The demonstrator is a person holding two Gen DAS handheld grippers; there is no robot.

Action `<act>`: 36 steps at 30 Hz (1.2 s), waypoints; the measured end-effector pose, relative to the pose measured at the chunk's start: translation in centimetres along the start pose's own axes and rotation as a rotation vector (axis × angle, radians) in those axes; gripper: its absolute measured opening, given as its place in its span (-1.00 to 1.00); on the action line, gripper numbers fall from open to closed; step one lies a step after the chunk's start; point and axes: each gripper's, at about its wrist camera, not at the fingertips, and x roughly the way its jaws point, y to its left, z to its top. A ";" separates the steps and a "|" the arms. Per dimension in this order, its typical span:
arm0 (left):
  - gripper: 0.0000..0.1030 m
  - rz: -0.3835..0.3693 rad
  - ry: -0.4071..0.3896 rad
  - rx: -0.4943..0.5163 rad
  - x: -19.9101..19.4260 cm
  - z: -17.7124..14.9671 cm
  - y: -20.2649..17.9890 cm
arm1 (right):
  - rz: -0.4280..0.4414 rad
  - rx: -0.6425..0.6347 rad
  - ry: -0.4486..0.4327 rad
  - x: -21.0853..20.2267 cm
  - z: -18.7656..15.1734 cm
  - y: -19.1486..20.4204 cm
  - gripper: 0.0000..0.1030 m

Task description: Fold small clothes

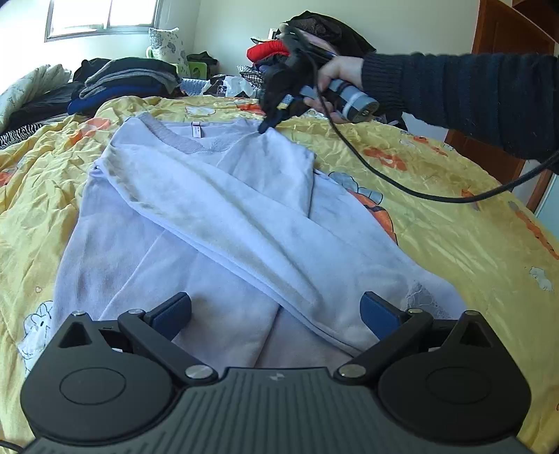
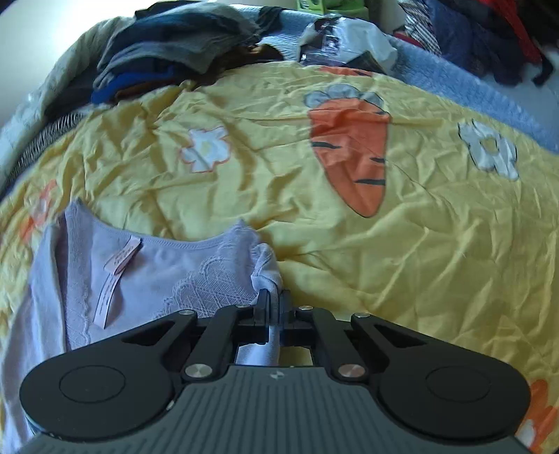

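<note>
At the far shoulder, right tongs (image 2: pixel 271 303) pinch the lilac top (image 1: pixel 209 216); spread left tongs (image 1: pixel 276 314) hover over its near hem.

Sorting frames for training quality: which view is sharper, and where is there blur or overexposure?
Left wrist view: sharp on the lilac top, window blown out, edges fisheye-bent. Right wrist view: softer, the clothes pile along the top smeared, the carrot print slightly blurred.
</note>
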 end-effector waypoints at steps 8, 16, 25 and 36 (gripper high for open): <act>1.00 0.058 0.018 0.090 0.9 -0.5 -0.9 | 0.229 0.315 -0.025 0.6 -2.0 -6.3 -0.75; 1.00 0.066 0.031 0.054 0.5 1.0 -0.3 | 0.423 0.353 -0.158 -3.8 -1.4 -3.6 -0.46; 1.00 0.099 0.017 0.103 2.0 0.0 -0.2 | 0.299 0.432 -0.097 1.7 -3.6 -5.1 -0.97; 1.00 0.122 -0.038 0.103 -0.7 1.5 -1.2 | 0.541 0.213 -0.111 -8.5 -12.8 0.5 0.05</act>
